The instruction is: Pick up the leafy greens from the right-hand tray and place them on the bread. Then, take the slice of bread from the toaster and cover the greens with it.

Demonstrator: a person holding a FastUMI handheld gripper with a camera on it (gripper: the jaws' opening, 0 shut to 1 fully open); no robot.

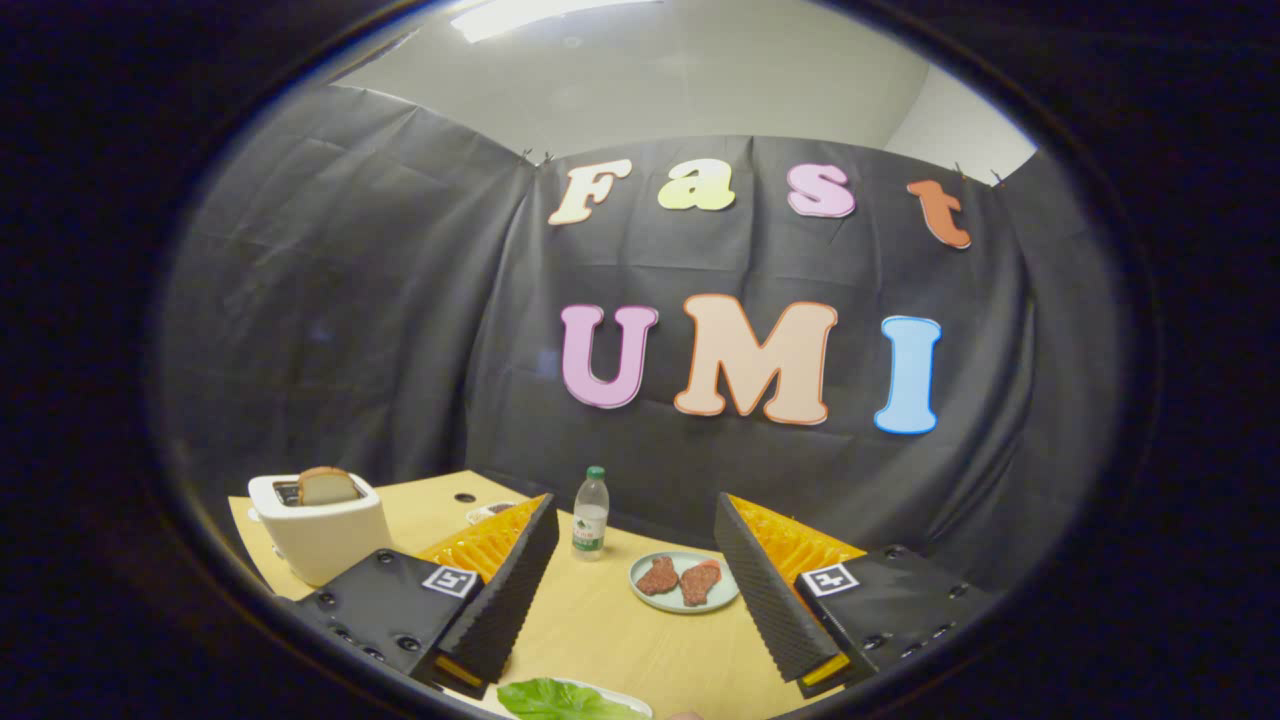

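Gripper view: your gripper (635, 560) is spread wide, holding nothing.
Leafy greens (560, 700): just below your fingers.
Toaster (320, 540): bread slice (327, 487) inside.

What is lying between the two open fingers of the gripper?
In the gripper view, the open gripper frames bare wooden table, with the leafy greens nearest, and the water bottle and meat plate beyond.

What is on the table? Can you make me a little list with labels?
table: light wooden tabletop
toaster: white toaster with a brown bread slice sticking out of its slot, beyond the left finger
bottle: clear plastic bottle with green cap, ahead between the fingers
plate: pale blue plate holding two reddish meat pieces
greens: green leaf on a white tray, low between the fingers
gripper: jaws open, holding nothing
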